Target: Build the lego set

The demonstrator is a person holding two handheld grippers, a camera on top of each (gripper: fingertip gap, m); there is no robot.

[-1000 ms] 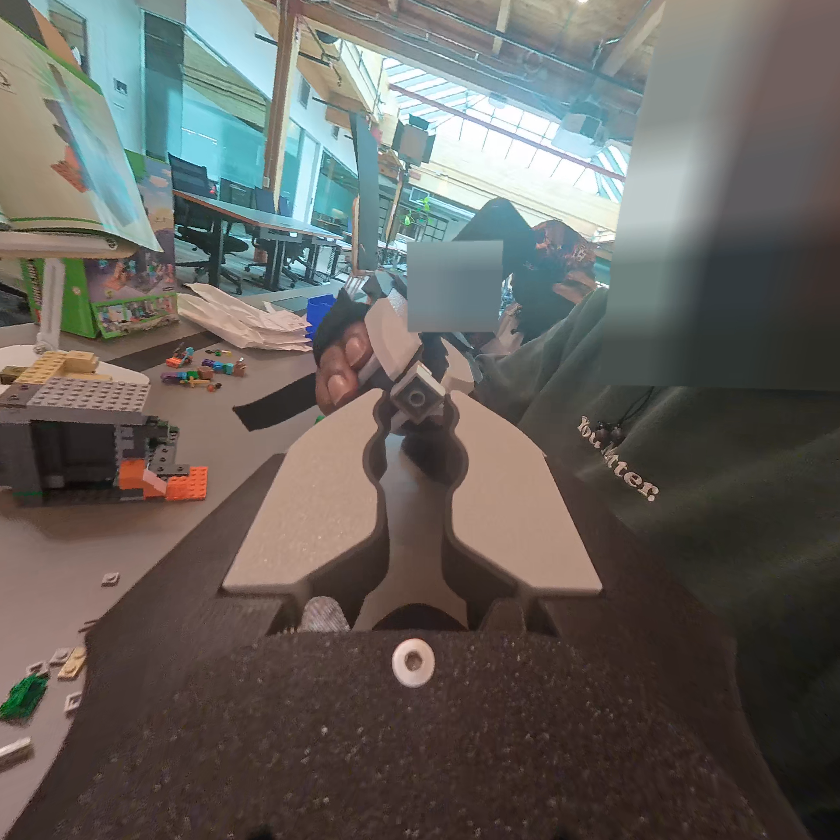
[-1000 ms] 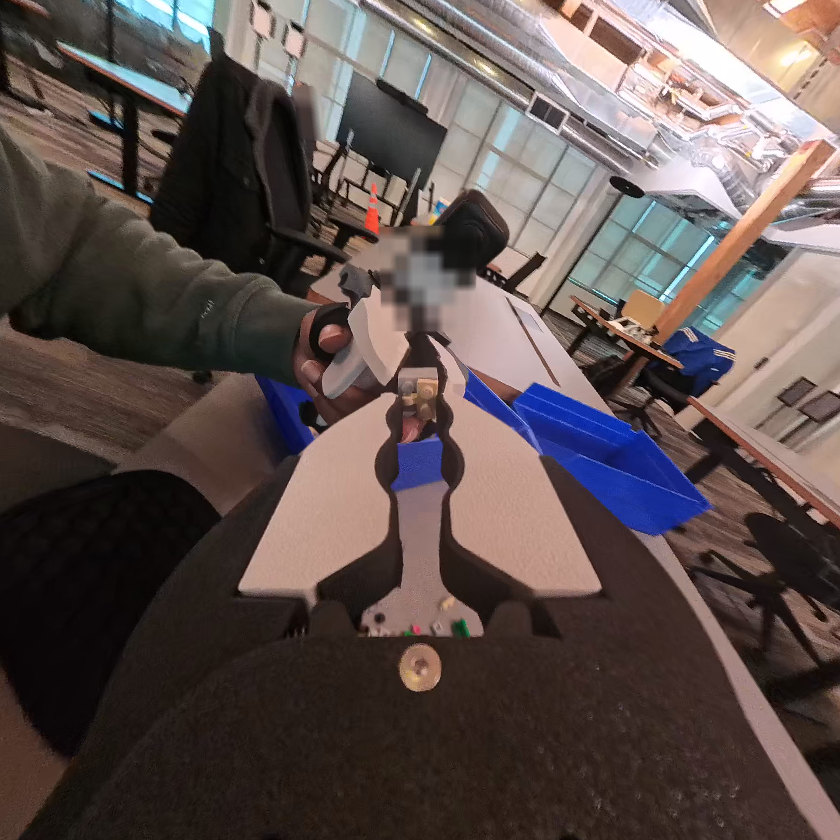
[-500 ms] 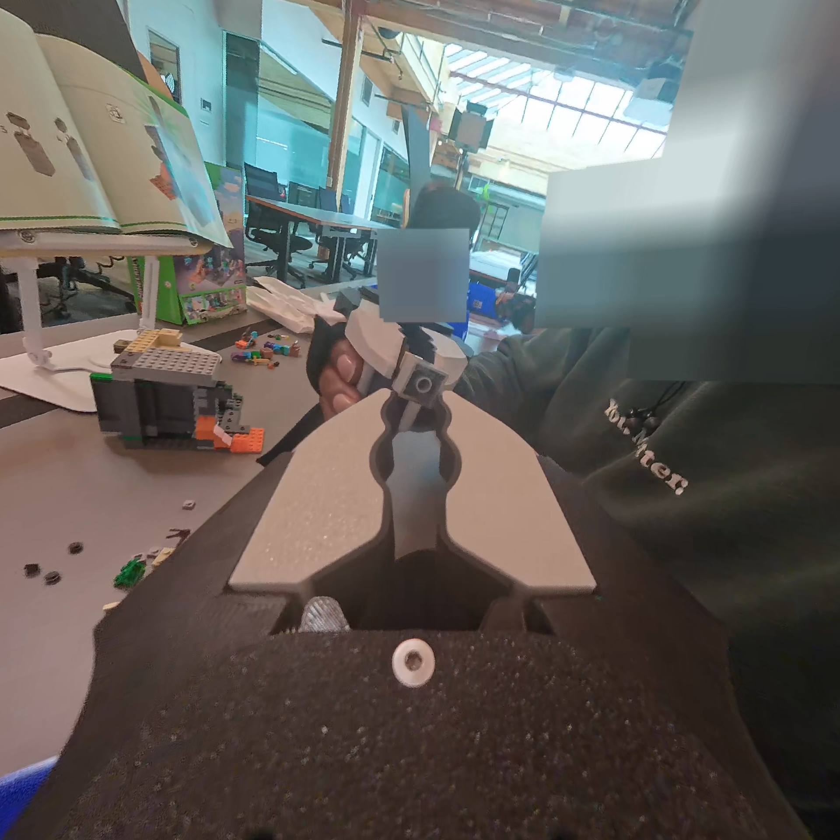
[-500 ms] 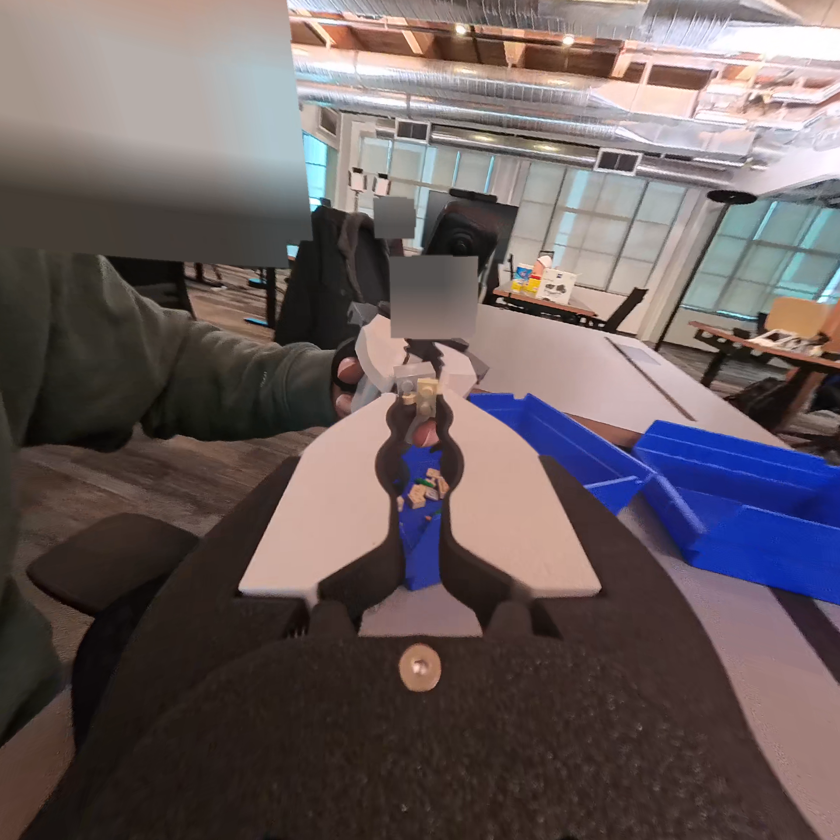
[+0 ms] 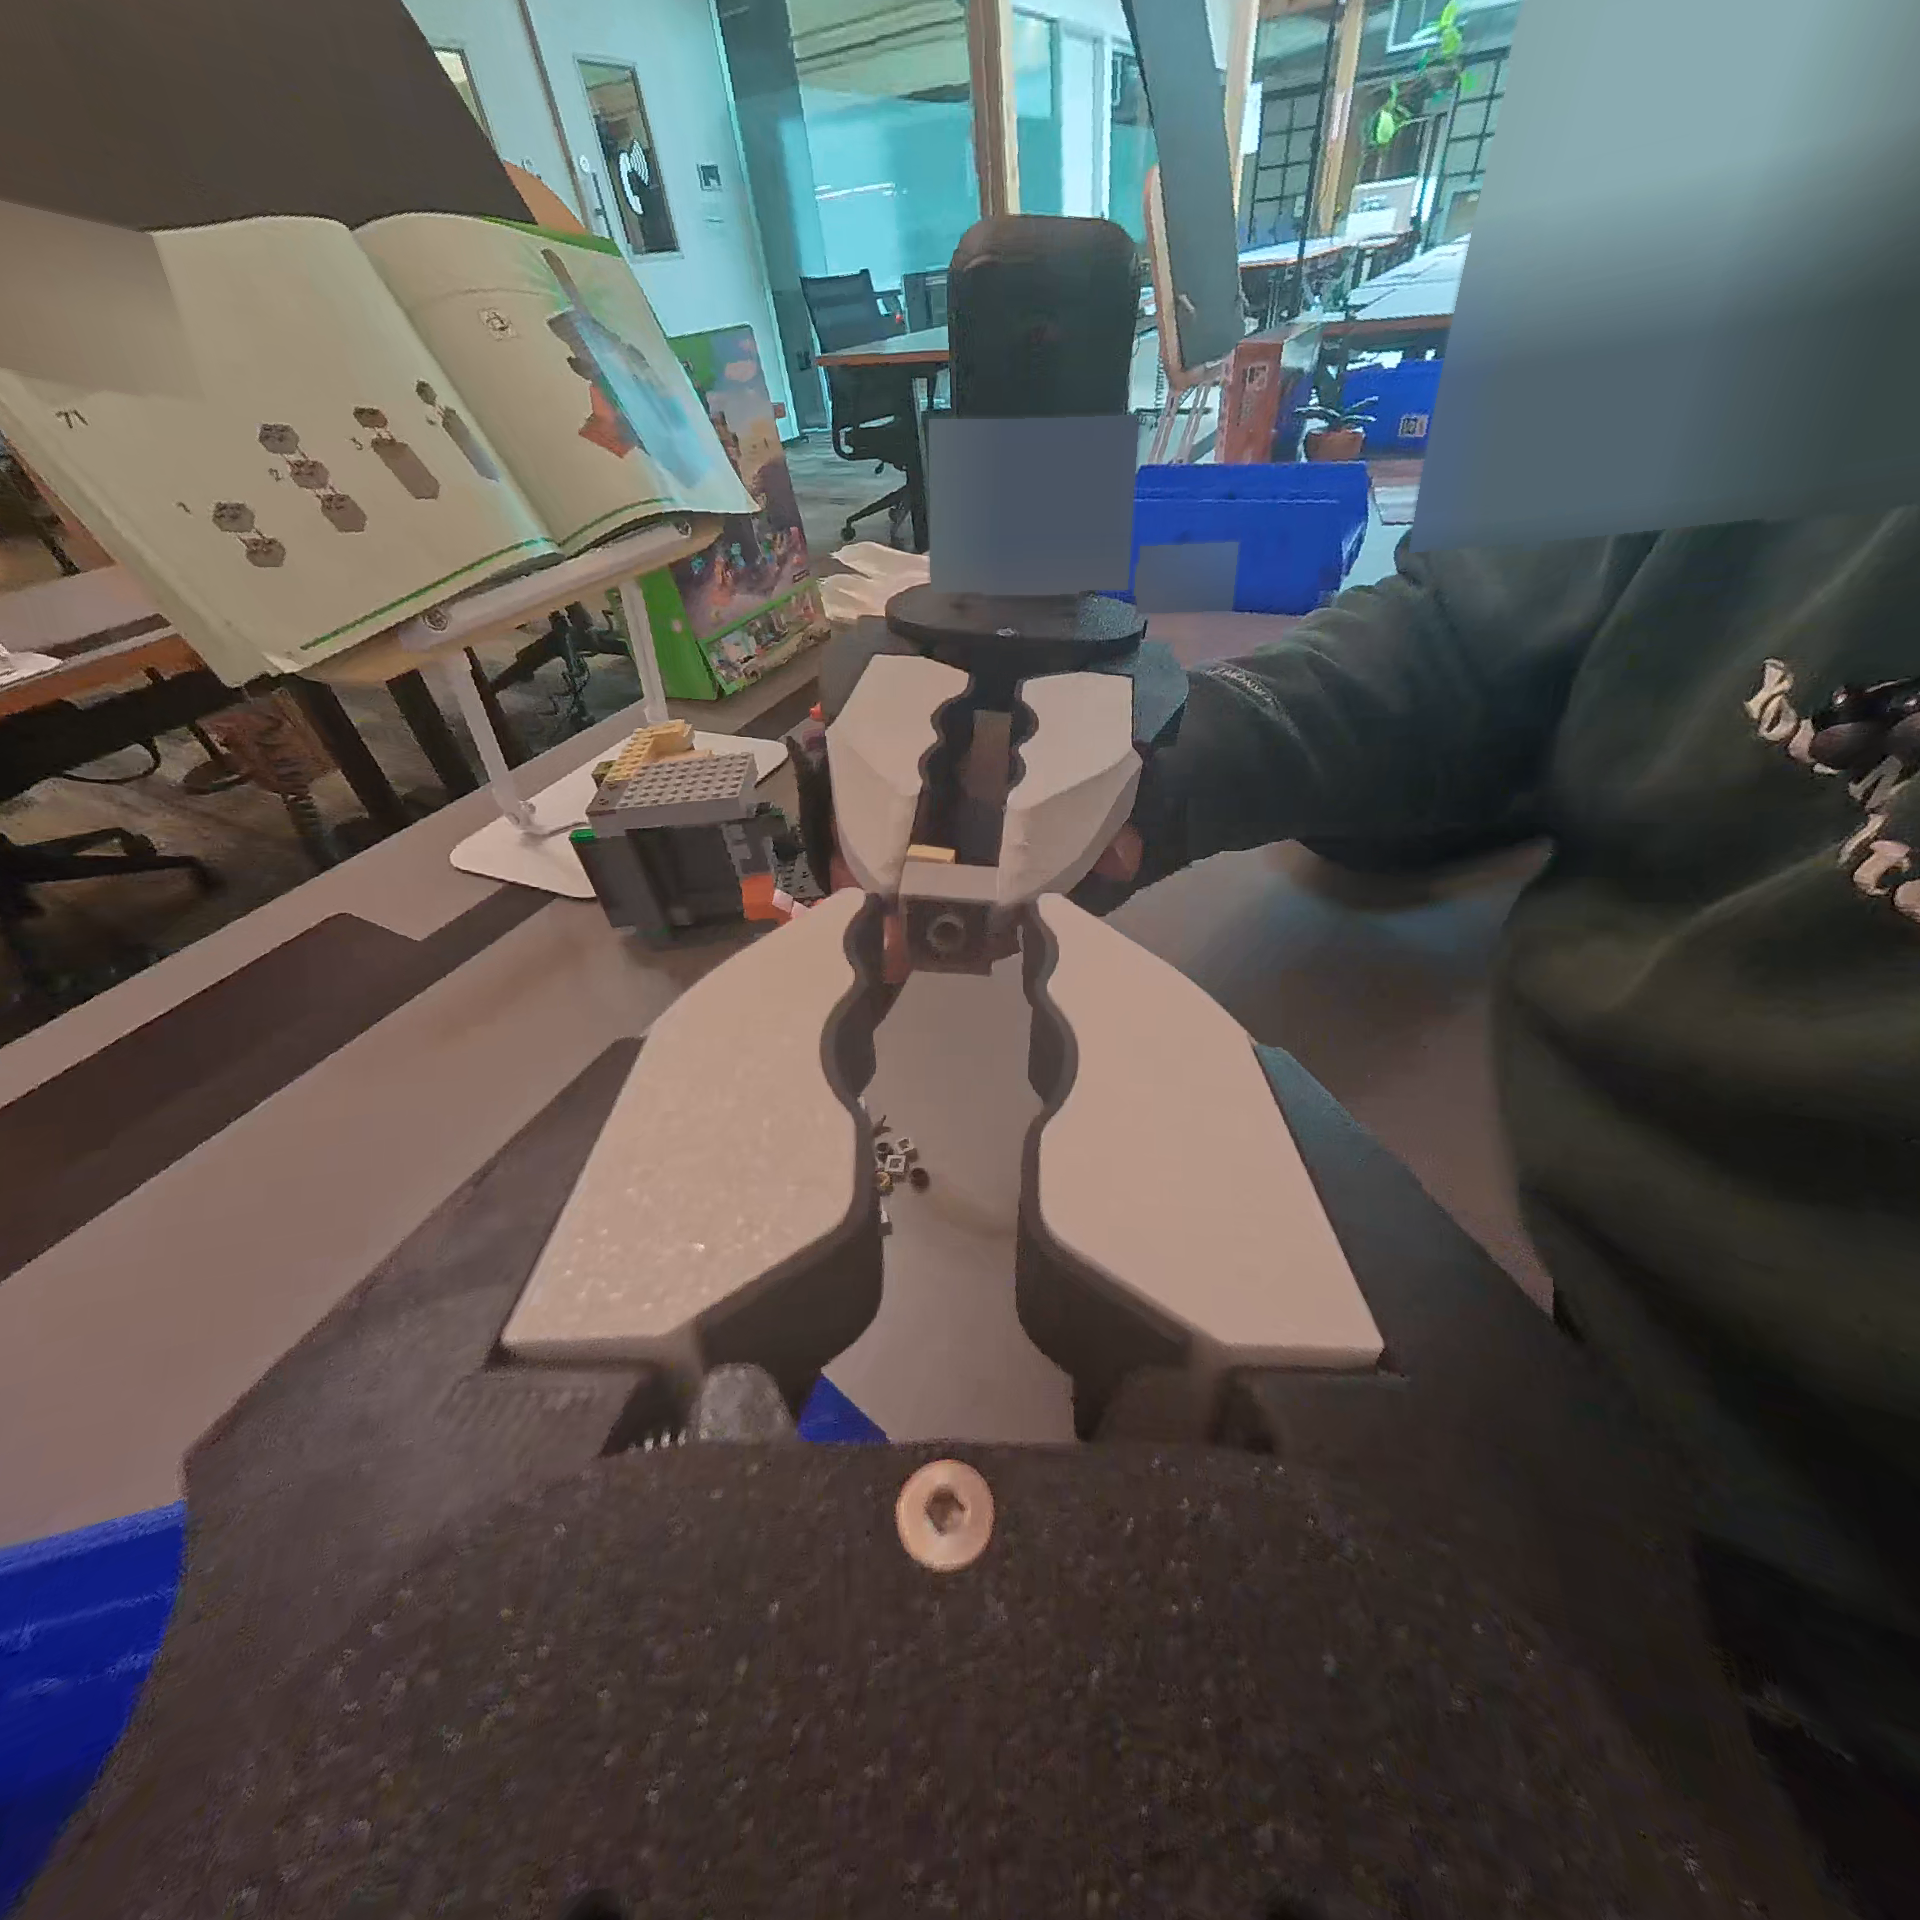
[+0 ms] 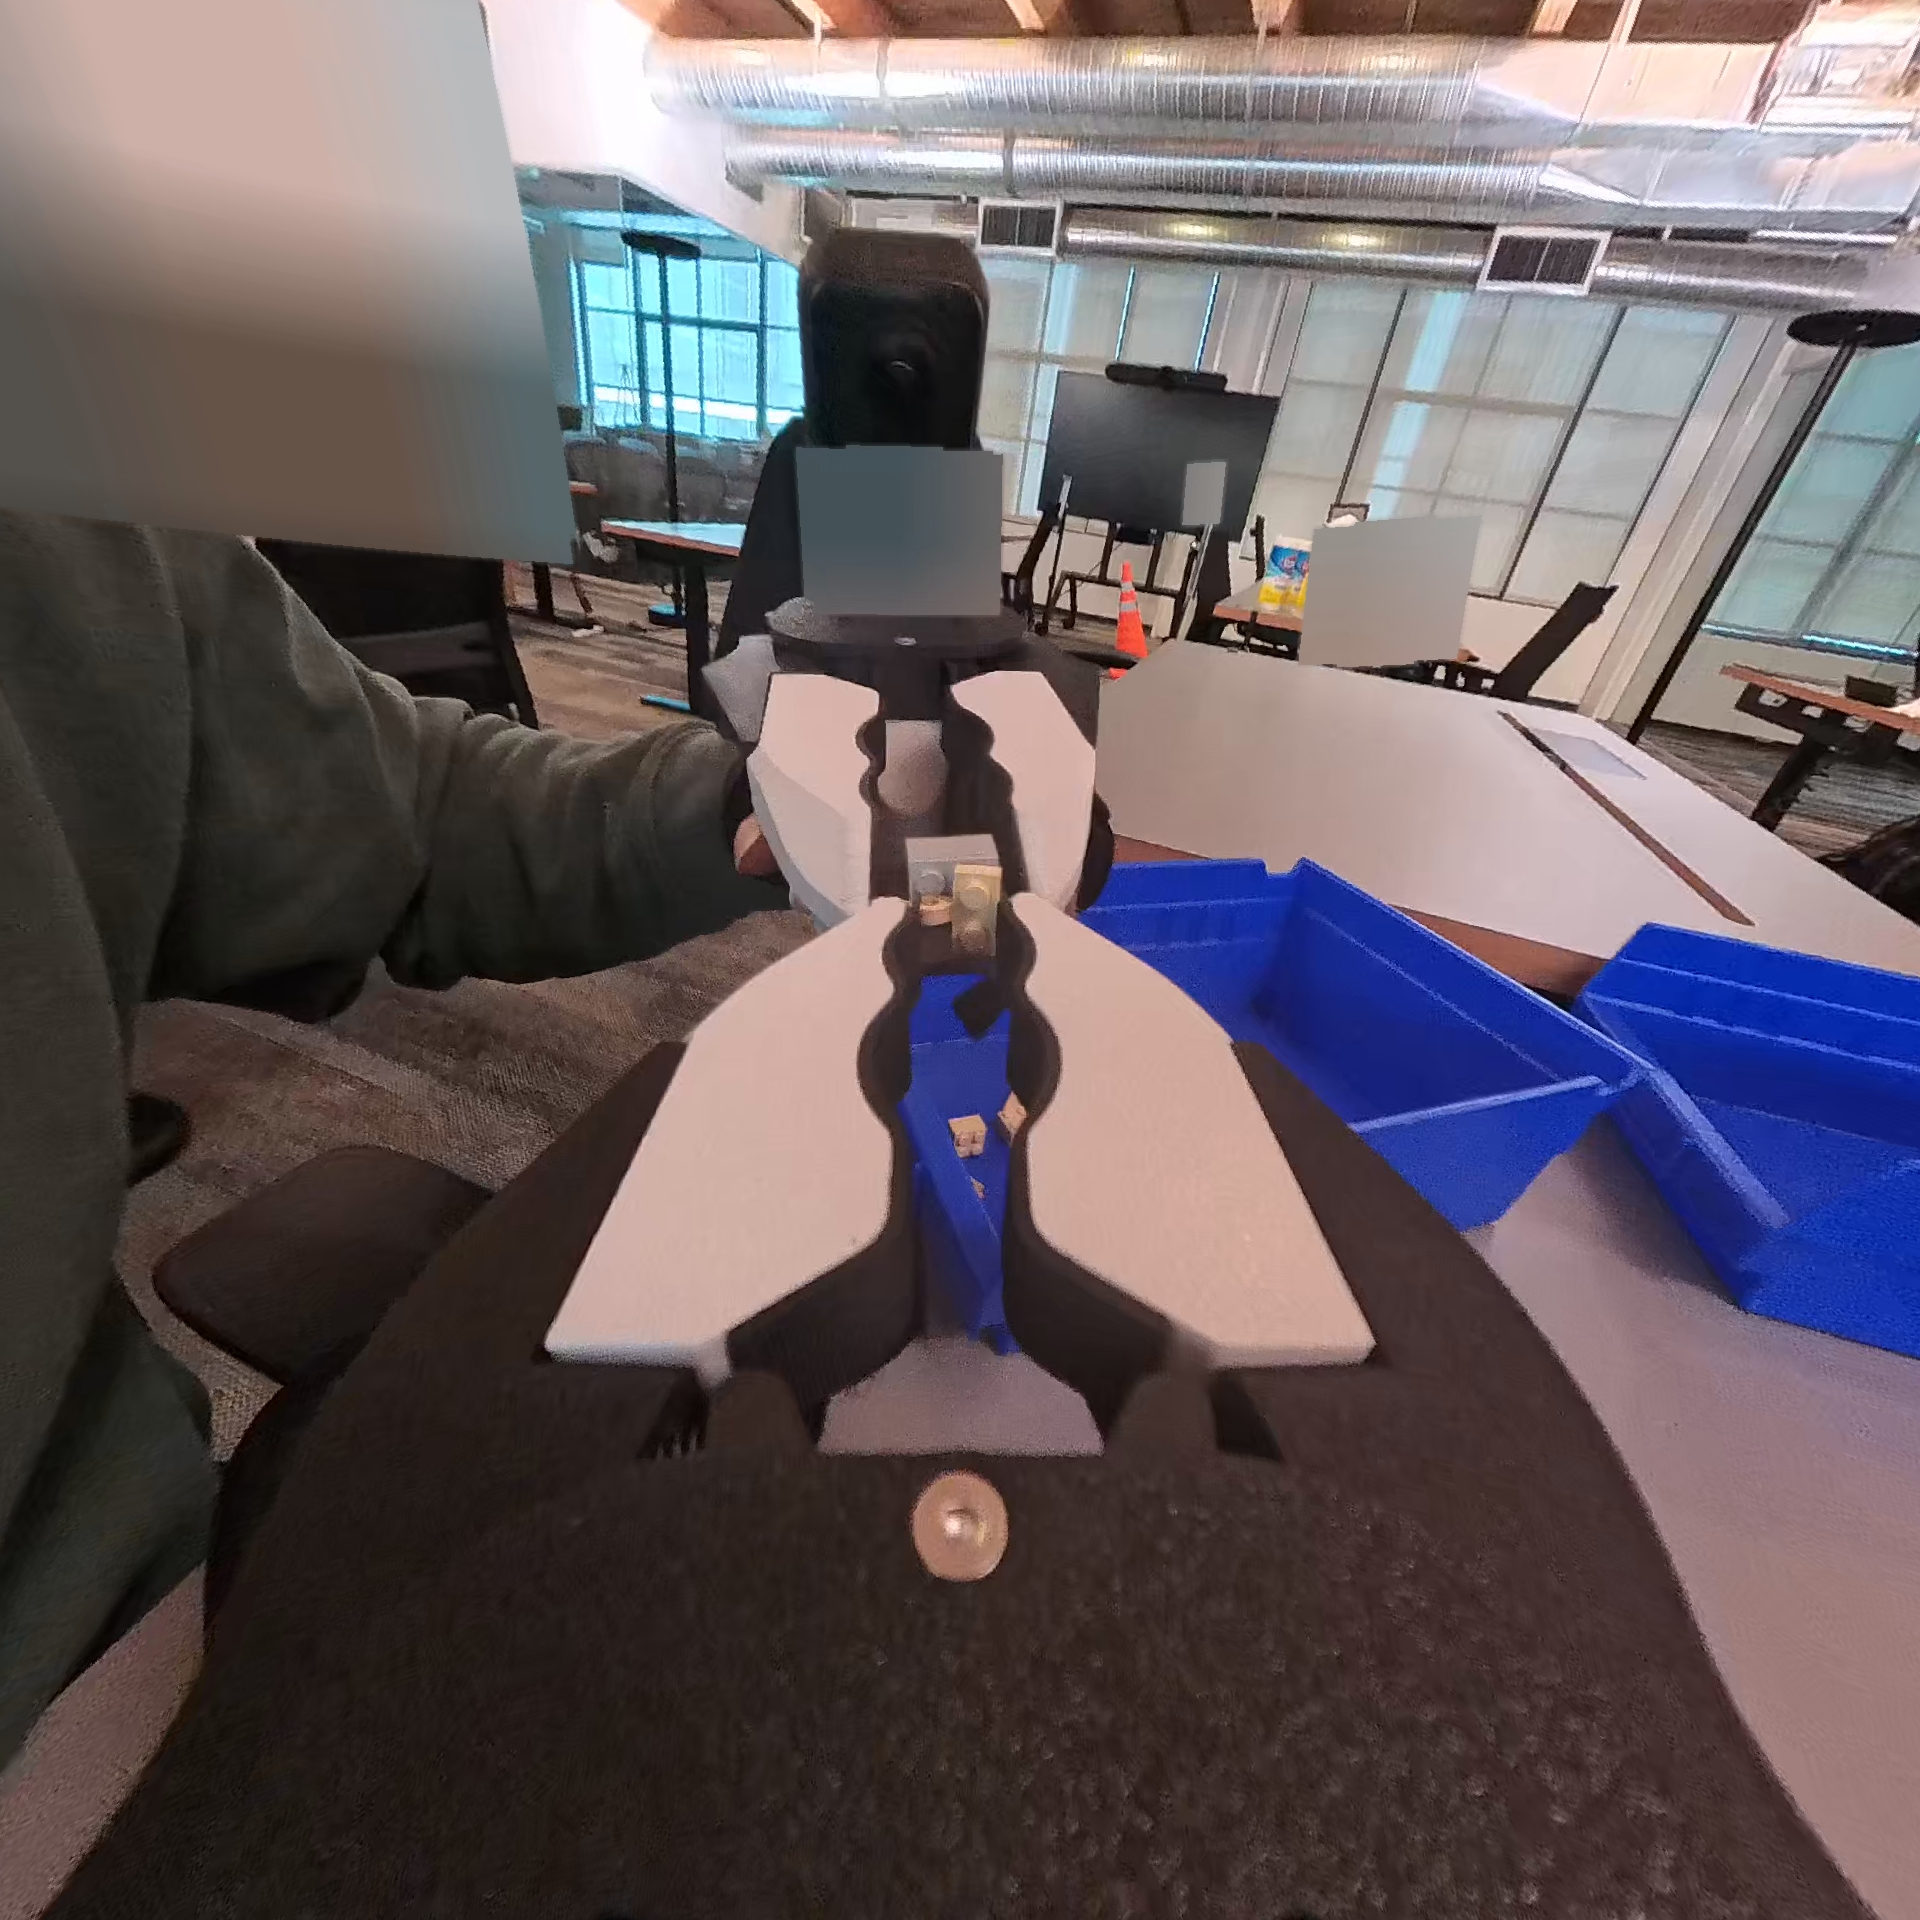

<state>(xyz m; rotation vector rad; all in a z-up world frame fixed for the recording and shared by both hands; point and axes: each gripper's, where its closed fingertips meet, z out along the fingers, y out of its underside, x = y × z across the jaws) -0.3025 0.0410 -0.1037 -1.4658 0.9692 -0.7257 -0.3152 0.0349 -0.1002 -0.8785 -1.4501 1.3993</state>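
1. Booklet (image 5: 312,416), lying open on a white stand (image 5: 499,769), sits at ten o'clock in the left wrist view, with a green box (image 5: 748,592) behind it.
2. A grey brick build (image 5: 675,842) with an orange patch low on one side stands on the desk (image 5: 260,1091) at about eleven o'clock, just left of the tools.
3. The left tool (image 5: 945,935) has its fingers apart. The grey brick (image 5: 948,933) sits between its tips, with a sliver of space showing on either side, so the pads do not press on it.
4. Small loose pieces (image 5: 899,1158) lie on the desk, seen between the left tool's fingers at six o'clock from the brick.
5. The right tool (image 6: 954,925) faces the left one tip to tip and is clamped on the grey brick from the far side. A tan plate (image 6: 977,899) is stuck on the brick's studded face.
6. A dark green sleeve (image 5: 1403,727) reaches in from three o'clock behind the right tool.
7. In the right wrist view, a blue bin (image 6: 956,1247) holding a few tan bits (image 6: 966,1132) lies under the fingers. Two more blue bins (image 6: 1403,1018) stand on the desk at three o'clock.
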